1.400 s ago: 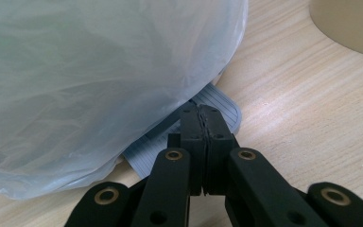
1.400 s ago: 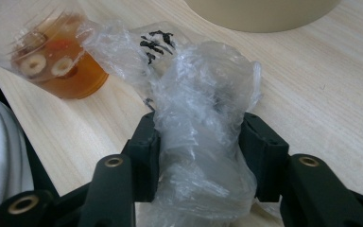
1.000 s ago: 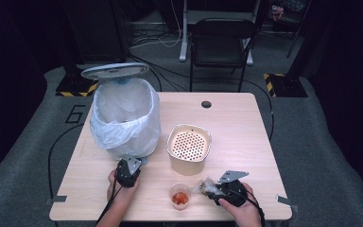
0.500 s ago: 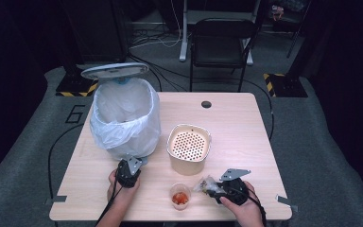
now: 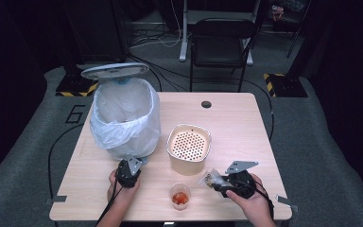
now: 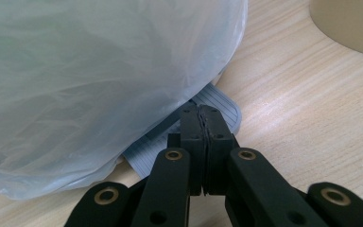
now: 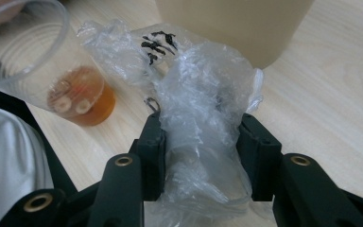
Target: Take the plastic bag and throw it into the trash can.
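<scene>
My right gripper (image 7: pixel 201 130) is shut on a crumpled clear plastic wrapper (image 7: pixel 194 99) with black marks on it, held just above the table. In the high view that gripper (image 5: pixel 221 182) and the wrapper (image 5: pixel 210 178) sit right of a clear plastic cup (image 5: pixel 180 195) holding orange liquid and some solids. The cup (image 7: pixel 52 71) stands left of the wrapper in the right gripper view. My left gripper (image 5: pixel 131 163) rests near the front left, its jaws pressed together with nothing between them, tips (image 6: pixel 202 116) at the base of the bagged bin (image 6: pixel 99 71).
A white bin (image 5: pixel 125 118) lined with a clear bag stands at the left, its lid (image 5: pixel 115 71) raised behind it. A beige perforated basket (image 5: pixel 189 147) sits mid-table. A lined grey pad (image 6: pixel 217 106) lies under the bin's edge. A chair (image 5: pixel 222 42) stands beyond the table.
My right gripper has lifted a little with the wrapper in it. The left gripper has stayed put.
</scene>
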